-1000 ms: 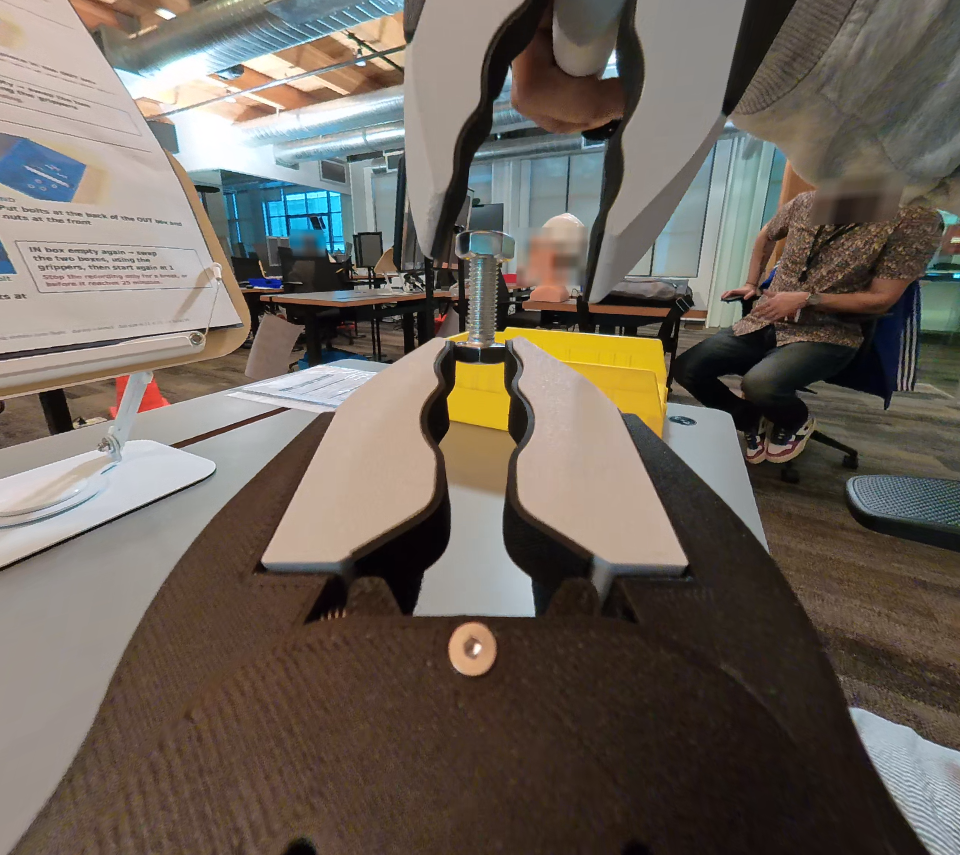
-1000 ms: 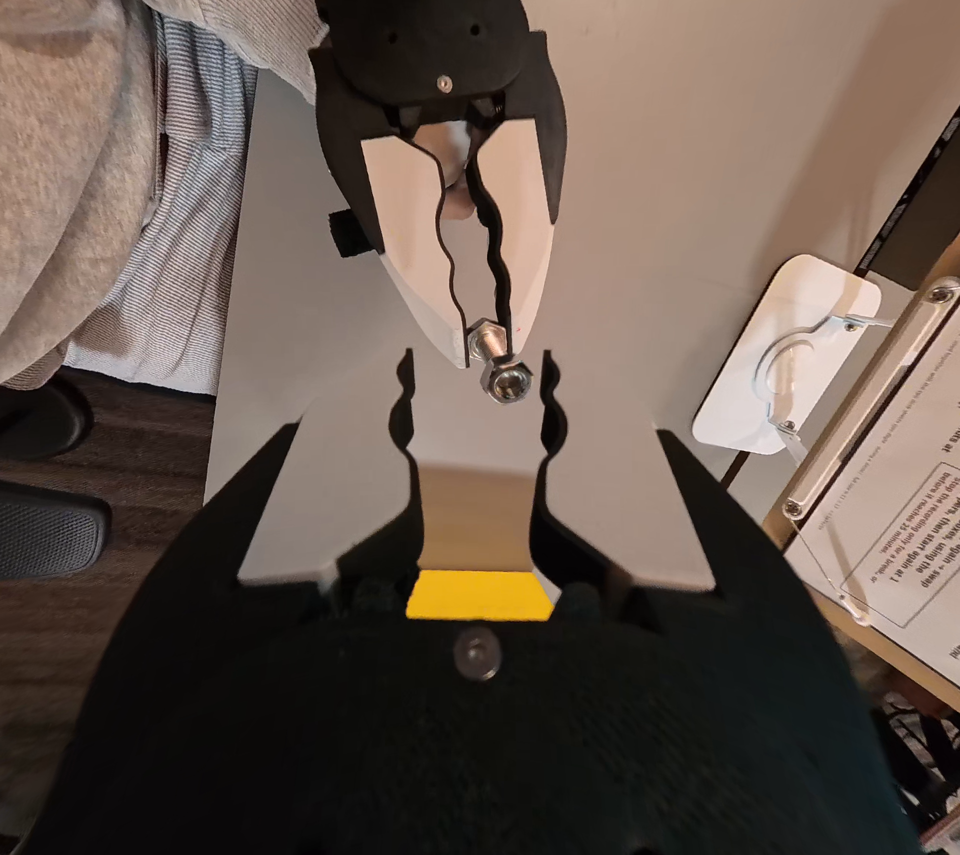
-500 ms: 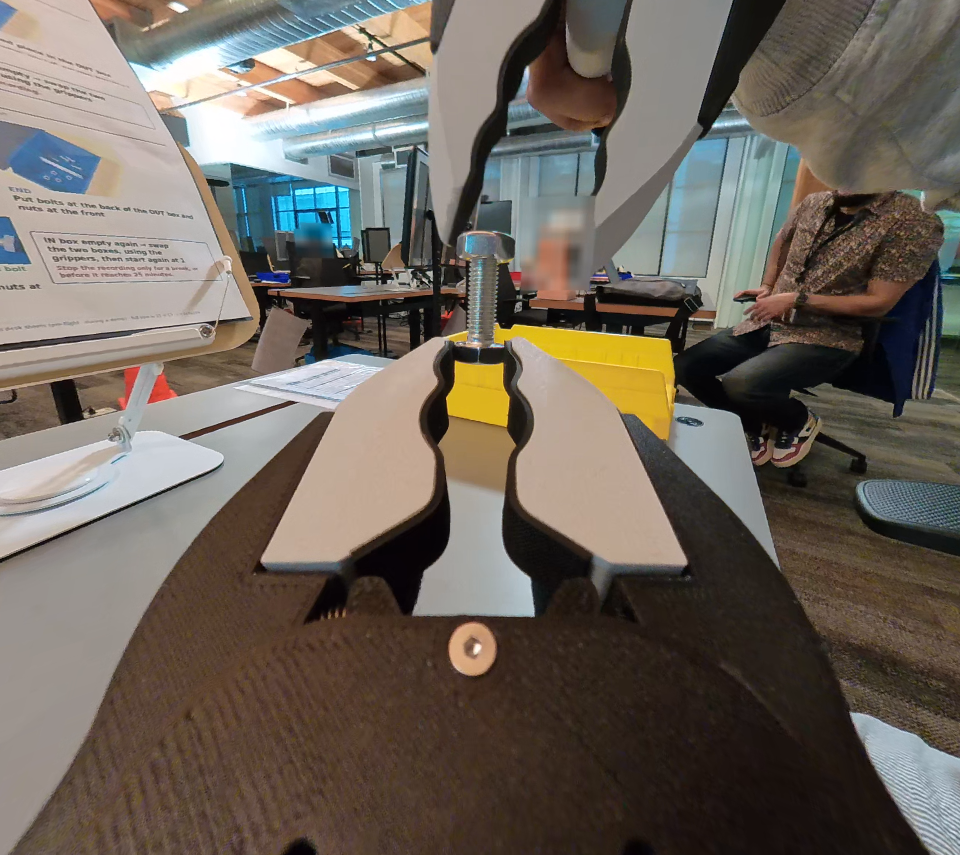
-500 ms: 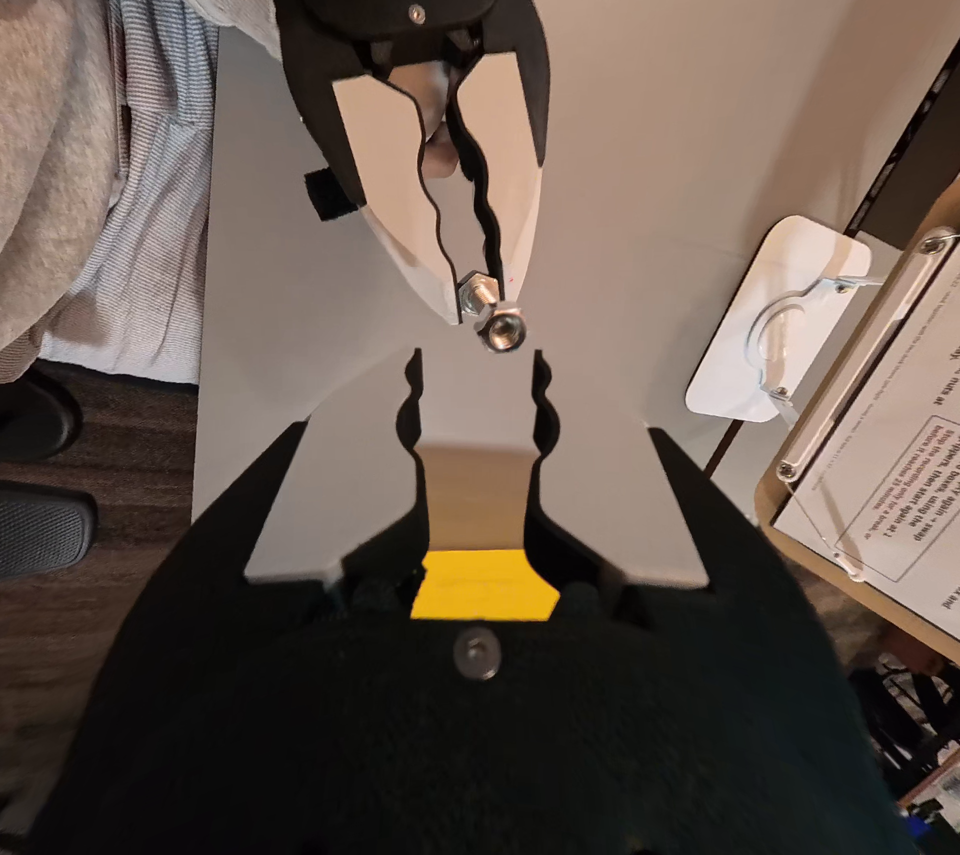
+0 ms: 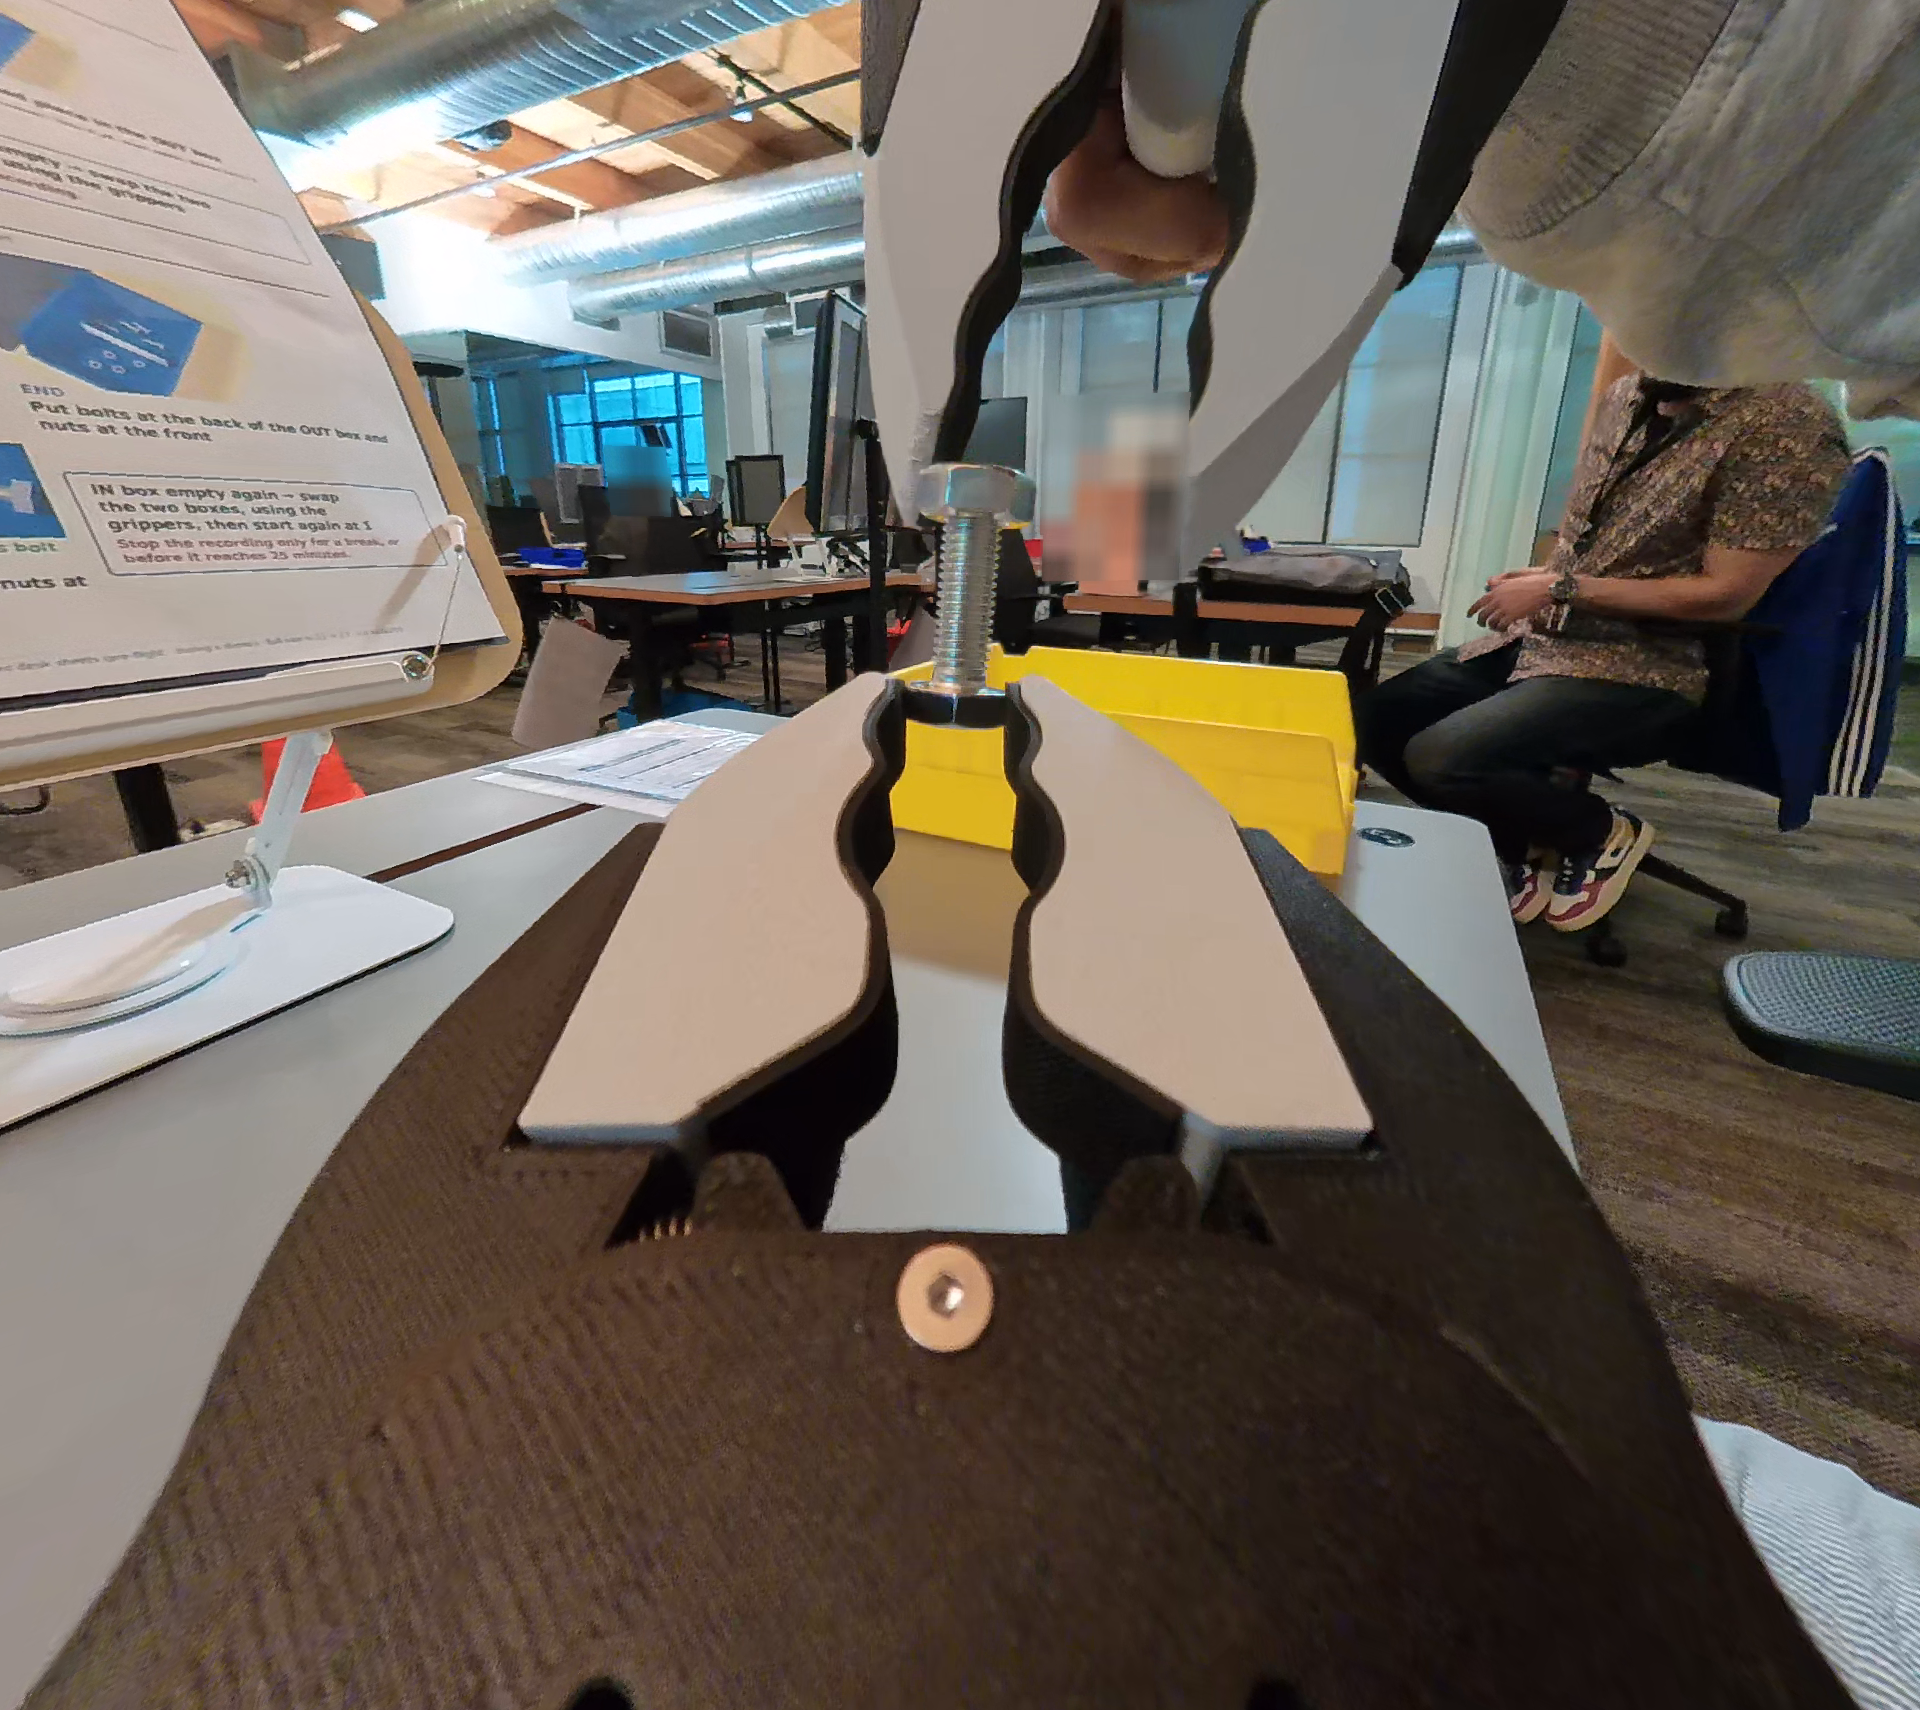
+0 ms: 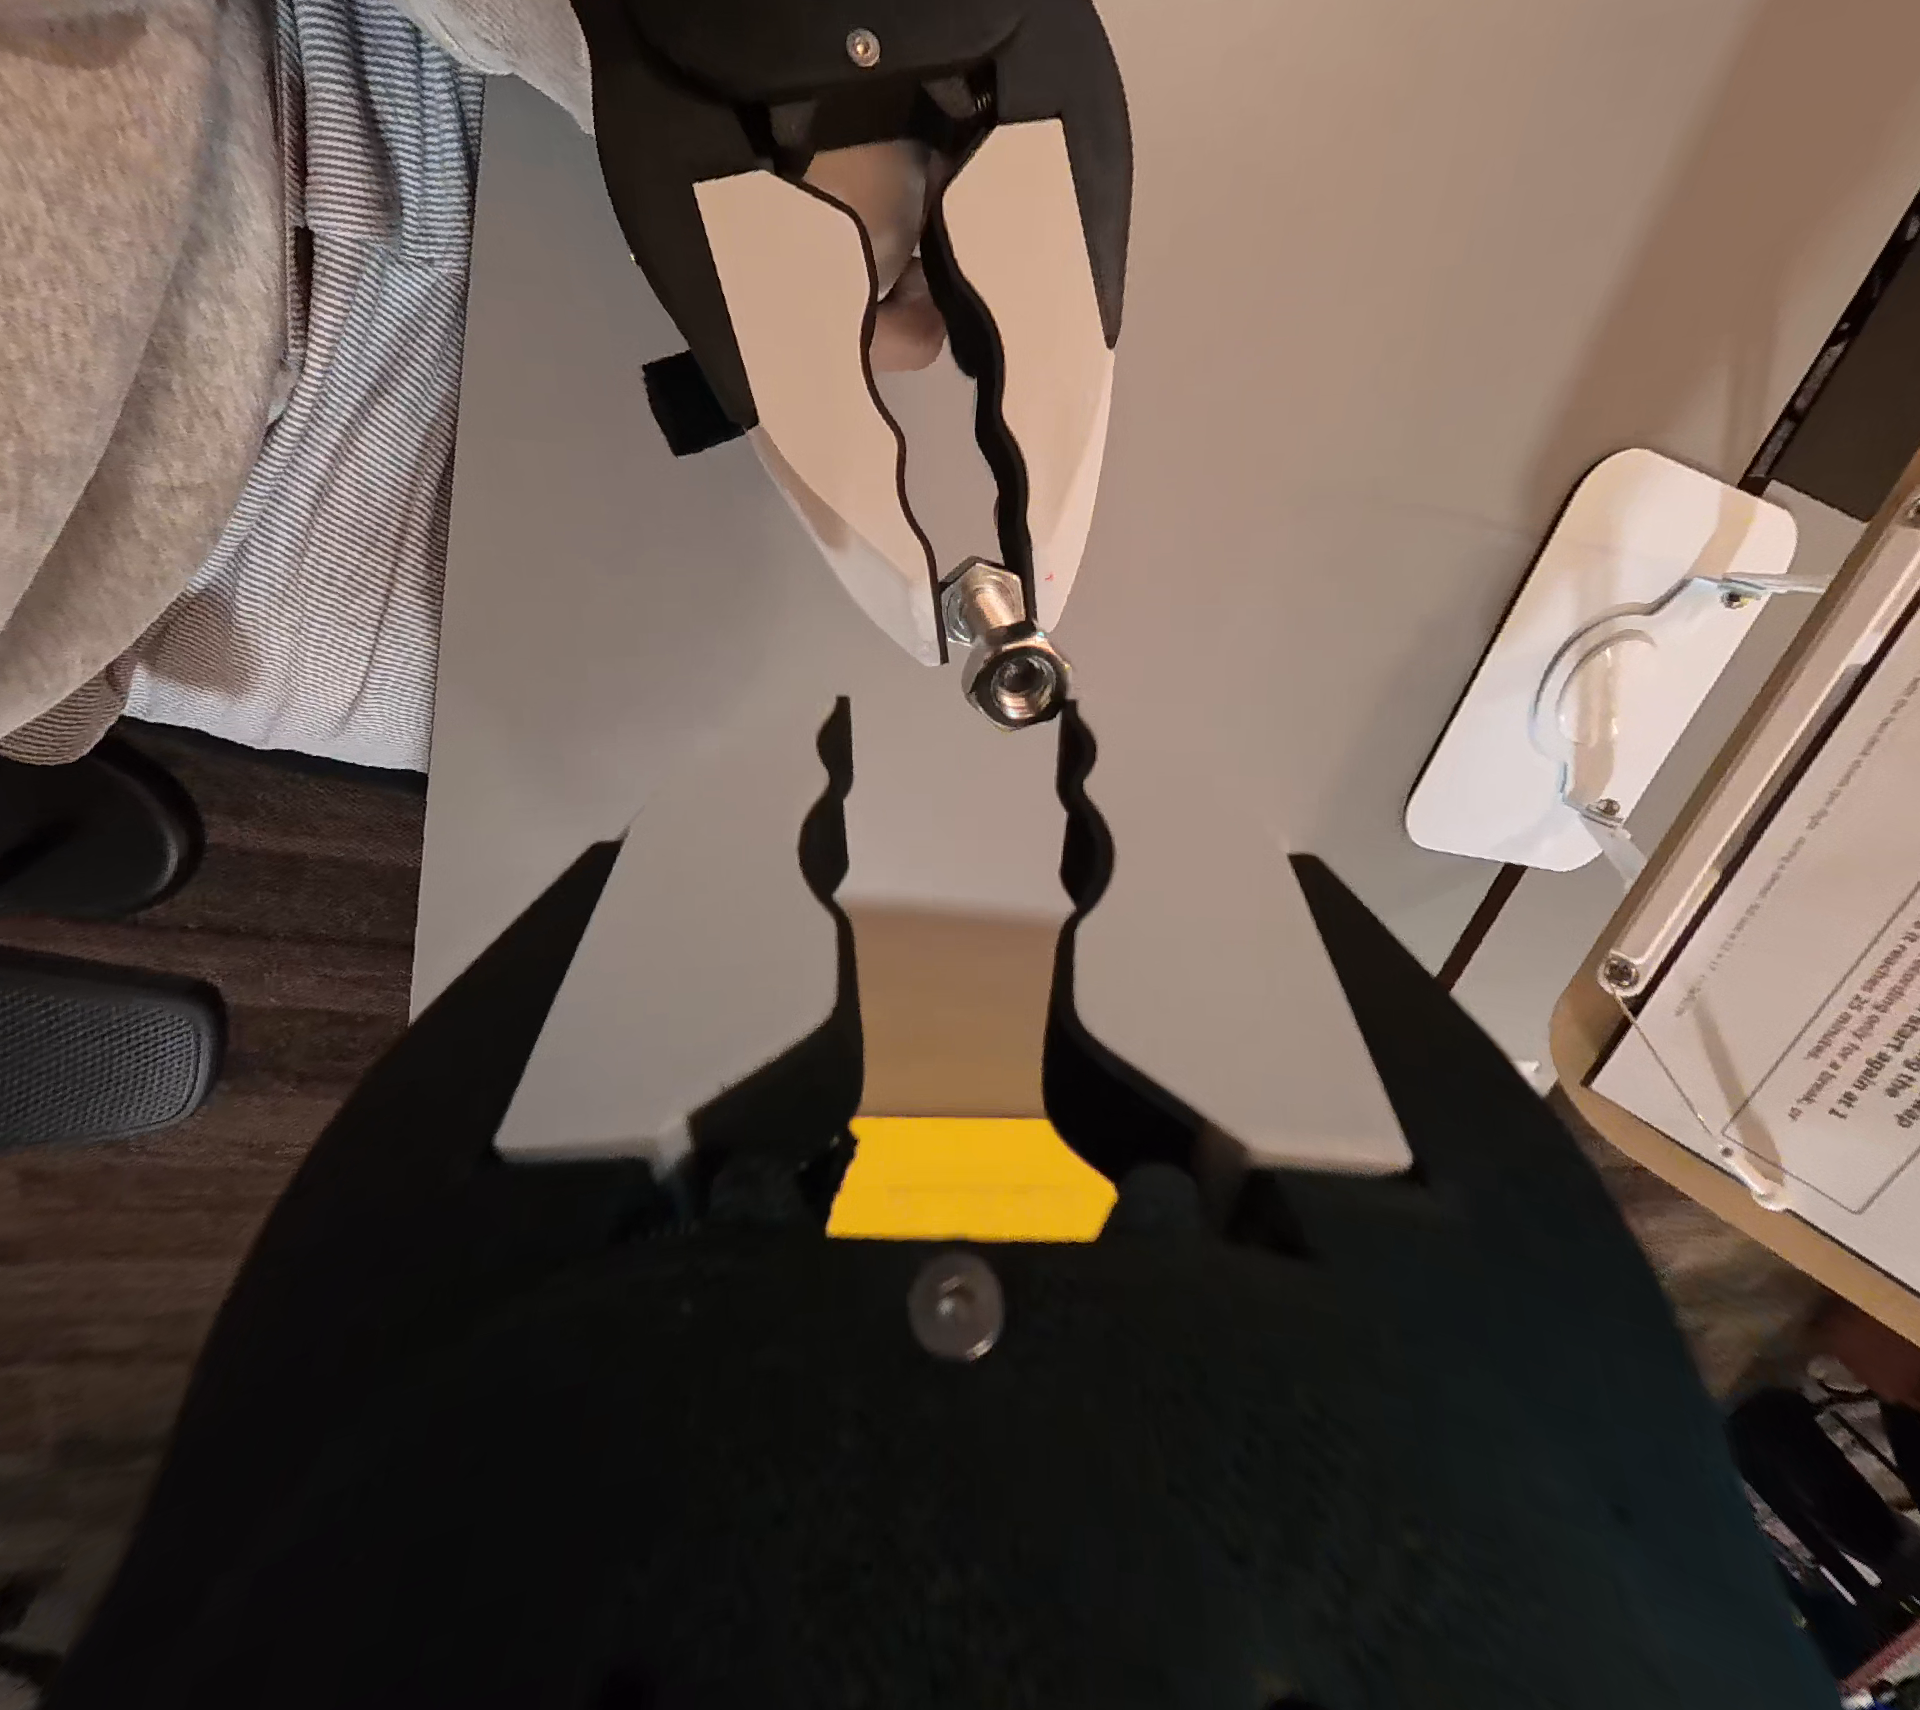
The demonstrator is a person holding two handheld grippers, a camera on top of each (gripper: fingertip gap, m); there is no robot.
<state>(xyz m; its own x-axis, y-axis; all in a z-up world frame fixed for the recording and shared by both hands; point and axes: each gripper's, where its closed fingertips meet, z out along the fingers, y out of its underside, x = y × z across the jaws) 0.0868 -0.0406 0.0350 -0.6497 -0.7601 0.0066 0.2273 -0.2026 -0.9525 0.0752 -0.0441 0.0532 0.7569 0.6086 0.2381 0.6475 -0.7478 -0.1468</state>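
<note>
Left gripper (image 5: 954,704) was clamped on the nut end of an upright threaded silver steel hex bolt (image 5: 964,590); right gripper (image 5: 1065,455), jaws apart, hovered directly above the bolt's head.

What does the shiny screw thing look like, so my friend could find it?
Start at the grey table with the yellow bin at its far end. In front of the bin, the left hand-held gripper pinches the bottom of a bolt that stands upright. It is the only shiny, silver, threaded thing there, with a six-sided top.
</note>
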